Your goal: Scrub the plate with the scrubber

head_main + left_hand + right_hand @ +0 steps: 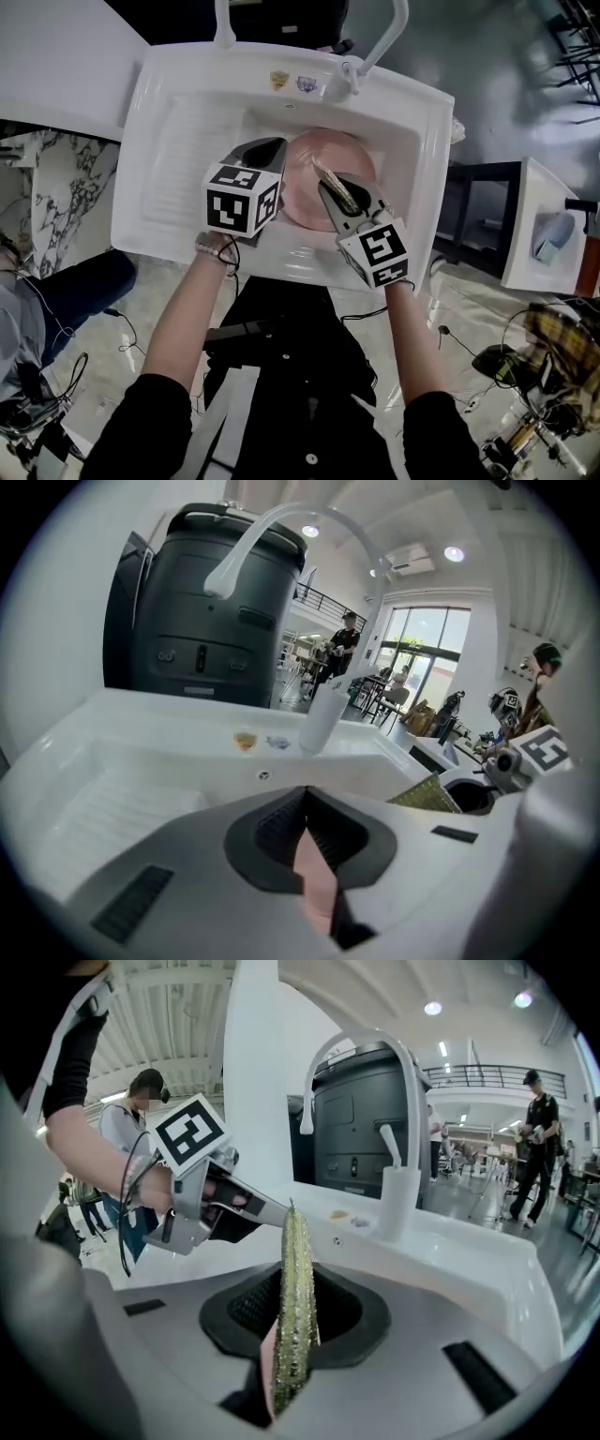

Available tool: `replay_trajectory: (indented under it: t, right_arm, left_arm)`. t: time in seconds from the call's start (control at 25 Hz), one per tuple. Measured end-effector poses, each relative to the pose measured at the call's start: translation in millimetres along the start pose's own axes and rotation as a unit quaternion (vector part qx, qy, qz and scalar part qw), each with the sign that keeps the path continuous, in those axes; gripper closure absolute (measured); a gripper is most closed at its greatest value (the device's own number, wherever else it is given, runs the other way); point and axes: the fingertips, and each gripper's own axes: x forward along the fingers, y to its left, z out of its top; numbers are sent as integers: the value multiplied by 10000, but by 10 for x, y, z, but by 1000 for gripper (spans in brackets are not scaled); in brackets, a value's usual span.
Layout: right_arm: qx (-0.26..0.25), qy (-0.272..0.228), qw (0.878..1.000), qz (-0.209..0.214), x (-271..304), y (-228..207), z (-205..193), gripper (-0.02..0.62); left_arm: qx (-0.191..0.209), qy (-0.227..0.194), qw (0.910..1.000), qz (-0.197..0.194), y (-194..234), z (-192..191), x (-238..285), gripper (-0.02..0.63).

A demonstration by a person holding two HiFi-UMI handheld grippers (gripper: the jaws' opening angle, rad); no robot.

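Note:
A round pink plate lies in the basin of a white sink. My left gripper hovers at the plate's left edge, jaws shut with nothing between them. In the left gripper view the left gripper shows its pads pressed together, and pink plate shows through the gap below. My right gripper is over the plate's right half, shut on a yellow-green scrubber. In the right gripper view the scrubber stands on edge between the jaws, with the left gripper beyond it.
A white curved faucet stands at the sink's back rim. A ribbed draining board fills the sink's left side. A dark bin stands behind the sink. Cables lie on the floor, and a white cabinet stands to the right.

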Motion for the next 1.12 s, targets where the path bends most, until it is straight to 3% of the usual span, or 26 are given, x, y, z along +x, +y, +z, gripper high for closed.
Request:
replay_trajectory:
  t: [0.28,0.64,1.12]
  right_arm:
    - [-122,-798,9953,-533,-438,-8,496,520]
    - [-176,-1630,9803,-1105,-1028,-72,1077,520]
    - [-240,-1925,9718,-1343,-1377,-113,1334,521]
  left_arm:
    - [475,-746,9960,-108,-424,529,-435,604]
    - [1304,-1408,9814,-25,-776,974,-918,604]
    - [1455,-1835,9720,205,-813,1222,-1312,604]
